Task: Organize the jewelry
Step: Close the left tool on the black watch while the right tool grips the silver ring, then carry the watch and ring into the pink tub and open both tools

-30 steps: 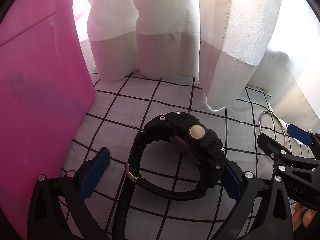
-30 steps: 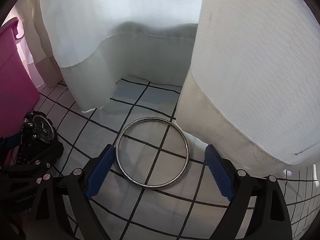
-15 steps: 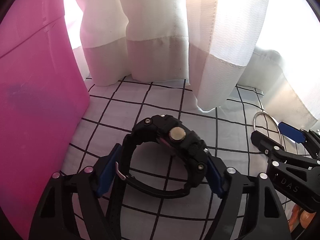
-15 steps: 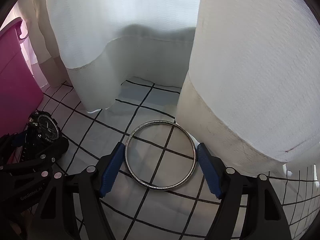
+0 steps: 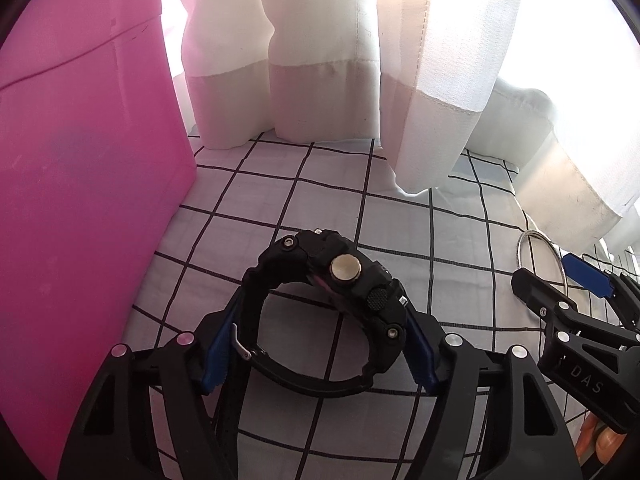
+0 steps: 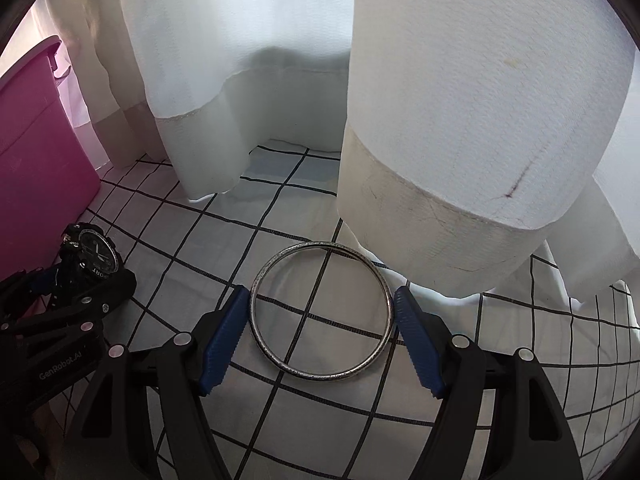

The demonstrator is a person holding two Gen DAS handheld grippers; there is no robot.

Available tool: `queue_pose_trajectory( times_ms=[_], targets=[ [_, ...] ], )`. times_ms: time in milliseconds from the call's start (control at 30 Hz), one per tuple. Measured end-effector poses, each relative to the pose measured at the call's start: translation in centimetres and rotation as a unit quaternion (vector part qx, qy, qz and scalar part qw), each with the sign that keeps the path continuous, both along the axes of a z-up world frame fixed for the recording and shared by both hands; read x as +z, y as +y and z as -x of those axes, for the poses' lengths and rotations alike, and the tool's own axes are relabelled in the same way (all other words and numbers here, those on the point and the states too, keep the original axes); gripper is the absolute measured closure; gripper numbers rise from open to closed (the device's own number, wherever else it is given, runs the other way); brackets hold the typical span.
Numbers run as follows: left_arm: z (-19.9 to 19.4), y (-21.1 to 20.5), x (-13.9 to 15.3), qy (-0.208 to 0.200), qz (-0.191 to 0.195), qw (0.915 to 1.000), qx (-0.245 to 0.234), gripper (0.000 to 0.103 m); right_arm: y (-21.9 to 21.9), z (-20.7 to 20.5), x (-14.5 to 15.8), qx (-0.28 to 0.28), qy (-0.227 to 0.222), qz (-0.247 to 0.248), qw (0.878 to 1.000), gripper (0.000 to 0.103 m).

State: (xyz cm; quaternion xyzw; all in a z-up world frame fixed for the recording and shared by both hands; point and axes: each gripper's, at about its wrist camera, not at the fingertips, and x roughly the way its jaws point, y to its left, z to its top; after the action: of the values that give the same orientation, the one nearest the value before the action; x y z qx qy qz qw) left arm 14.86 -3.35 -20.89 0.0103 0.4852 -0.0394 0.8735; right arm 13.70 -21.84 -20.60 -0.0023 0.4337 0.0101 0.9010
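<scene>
Jaws of the left gripper (image 5: 318, 350) are closing around a black watch (image 5: 328, 312) standing on its edge on the checked cloth (image 5: 280, 208), blue pads touching strap and case. Just right of it, the right gripper (image 6: 320, 336) is clamping a silver bangle (image 6: 322, 312) lying flat, its pads pressing both sides of the ring. Farther left, a pink bin (image 5: 80, 184) is standing beside the watch; its inside is hidden. Beyond, white curtains (image 6: 460, 100) are hanging onto the cloth.

Both wrist views look steeply down, close, sharing the watch (image 5: 328, 312) and bangle (image 6: 322, 312).
</scene>
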Motion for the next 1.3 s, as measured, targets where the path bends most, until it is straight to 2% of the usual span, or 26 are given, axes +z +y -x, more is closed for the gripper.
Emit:
queue_pose_trajectory(
  times_ms=[267, 433, 767, 967, 1300],
  targets=[
    [2.9, 1.3, 0.0, 0.007, 0.005, 1.0000, -0.002, 0.035, 0.3, 3.0, -0.5, 0.000, -0.014, -0.007, 1.000, 0.032],
    [4.9, 1.6, 0.7, -0.006, 0.001, 0.9999, -0.010, 0.035, 0.4, 4.5, 0.2, 0.001, -0.020, -0.007, 1.000, 0.032],
    [5.4, 1.0, 3.0, -0.033, 0.005, 0.9989, -0.032, 0.035, 1.0, 7.0, 2.4, -0.009, -0.046, -0.004, 0.999, 0.032],
    [6.9, 1.1, 6.0, -0.056, 0.010, 0.9976, -0.039, 0.035, 0.0, 8.6, 5.8, -0.016, -0.069, -0.005, 0.997, 0.032],
    [8.6, 0.5, 13.8, -0.121, 0.023, 0.9912, -0.048, 0.035, -0.1, 9.7, 12.2, -0.016, -0.124, -0.003, 0.992, 0.032]
  ],
)
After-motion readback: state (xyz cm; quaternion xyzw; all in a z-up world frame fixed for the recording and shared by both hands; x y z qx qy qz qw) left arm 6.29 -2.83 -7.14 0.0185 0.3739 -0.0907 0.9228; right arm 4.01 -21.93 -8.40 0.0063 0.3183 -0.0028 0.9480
